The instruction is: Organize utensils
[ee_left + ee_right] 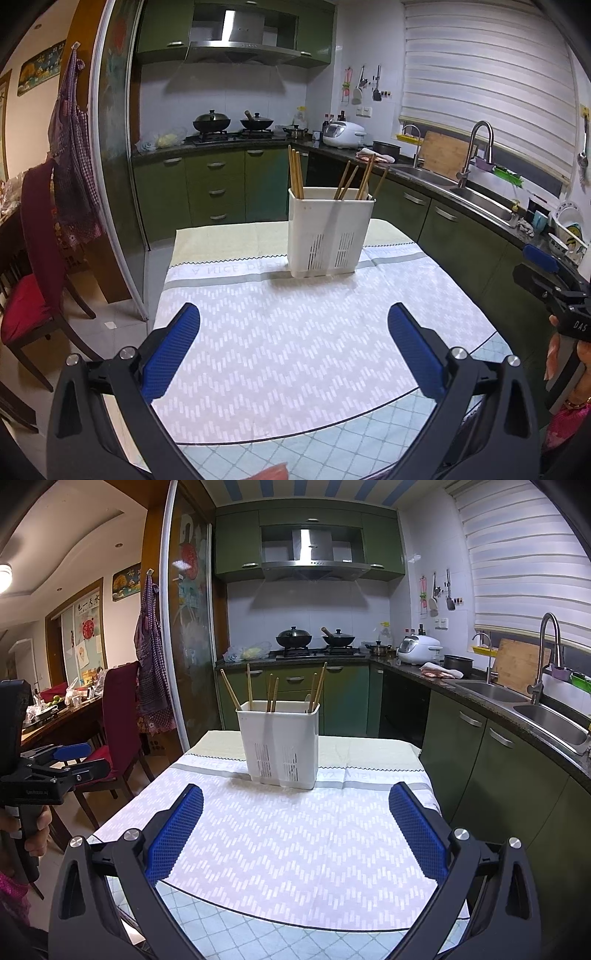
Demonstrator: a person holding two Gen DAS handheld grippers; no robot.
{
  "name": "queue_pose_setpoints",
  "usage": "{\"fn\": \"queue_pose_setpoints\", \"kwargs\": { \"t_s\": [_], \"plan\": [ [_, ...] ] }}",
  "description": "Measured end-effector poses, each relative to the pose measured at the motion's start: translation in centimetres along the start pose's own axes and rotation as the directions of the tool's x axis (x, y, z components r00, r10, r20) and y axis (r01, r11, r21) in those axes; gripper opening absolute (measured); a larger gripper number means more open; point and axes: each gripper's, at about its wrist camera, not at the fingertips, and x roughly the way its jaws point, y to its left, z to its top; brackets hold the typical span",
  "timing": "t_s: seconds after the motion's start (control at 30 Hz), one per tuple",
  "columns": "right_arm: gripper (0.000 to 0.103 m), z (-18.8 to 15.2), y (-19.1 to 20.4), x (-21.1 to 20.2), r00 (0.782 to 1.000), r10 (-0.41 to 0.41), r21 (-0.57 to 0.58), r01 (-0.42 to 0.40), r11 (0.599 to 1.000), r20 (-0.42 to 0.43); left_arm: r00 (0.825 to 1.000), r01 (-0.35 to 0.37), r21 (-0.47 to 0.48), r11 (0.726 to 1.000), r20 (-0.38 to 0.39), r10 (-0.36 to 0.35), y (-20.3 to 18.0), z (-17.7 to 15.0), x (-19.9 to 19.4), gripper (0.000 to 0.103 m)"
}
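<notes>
White slotted plastic utensil holder (330, 232) stands upright on the far half of the table, on the white chevron-woven cloth (295, 332), w/ its base near the grey stripe of that cloth. Inside: brown wooden chopsticks (295, 171), several sticks, ends poking up above the rim. From the left wrist view a tight bunch stands nearly vertical at the holder's left end, the others lean apart toward the right end. In the right wrist view a pale spoon-like handle shows among them near the right corner; can't tell what it is.

Cloth lies over a pale yellow mat at the far edge and a light blue diamond-print table cover (332, 443) nearer the cameras.

Left gripper (293, 350), black frame w/ blue textured pads, spread wide, nothing between the pads, hovering over the near cloth, well apart from the holder. Right gripper (295, 830) same: wide apart, empty, aimed at the holder.

Beyond: green kitchen cabinets (218, 184), steel sink (476, 201) at right, red-cushioned wooden chair (33, 280) at left.
</notes>
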Motion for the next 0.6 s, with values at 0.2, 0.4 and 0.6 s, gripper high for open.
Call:
{"fn": "queue_pose_setpoints", "kwargs": {
  "t_s": [0.2,0.4,0.6],
  "plan": [
    [0.099,-0.05,0.0,0.03,1.0,0.002,0.0,-0.002,1.0,0.0,1.0,-0.01,0.005,1.0,-0.001,0.01,-0.09,0.03,0.09,0.097],
    [0.099,-0.15,0.17,0.3,1.0,0.006,-0.005,-0.006,1.0,0.0,1.0,-0.013,0.005,1.0,-0.001,0.013,-0.17,0.15,0.16,0.097],
    [0.099,-0.2,0.31,0.52,1.0,0.009,-0.008,-0.009,1.0,-0.002,1.0,-0.015,0.004,1.0,-0.004,0.015,-0.09,0.22,0.19,0.097]
  ]
}}
